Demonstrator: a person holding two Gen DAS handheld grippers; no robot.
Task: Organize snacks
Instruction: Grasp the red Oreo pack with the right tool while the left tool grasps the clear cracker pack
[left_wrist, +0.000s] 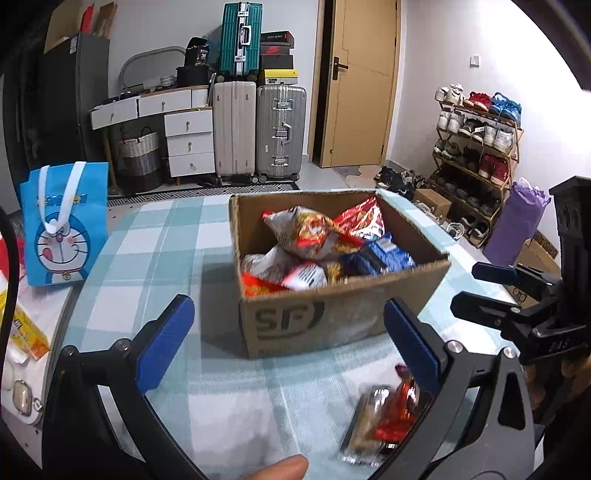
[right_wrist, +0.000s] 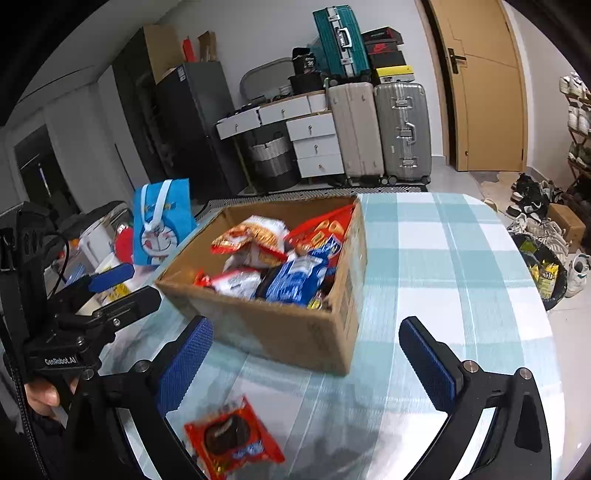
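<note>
One cardboard box (left_wrist: 332, 317), three suitcases (left_wrist: 280, 133), one blue cartoon bag (left_wrist: 64, 225), two loose snack packets (right_wrist: 232, 439) on the desk (right_wrist: 443, 258).

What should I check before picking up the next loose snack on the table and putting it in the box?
1. Left gripper open and empty: ok.
2. Right gripper open and empty: ok.
3. Red snack packet lies loose on the tablecloth, outside the box: ok to grasp.
4. Cardboard box upright, top open: ok.
5. Room left in the box: cannot tell; packets are piled close to the rim.
6. Second wrapped snack beside the red one: contents blurred, cannot tell what it is.
</note>
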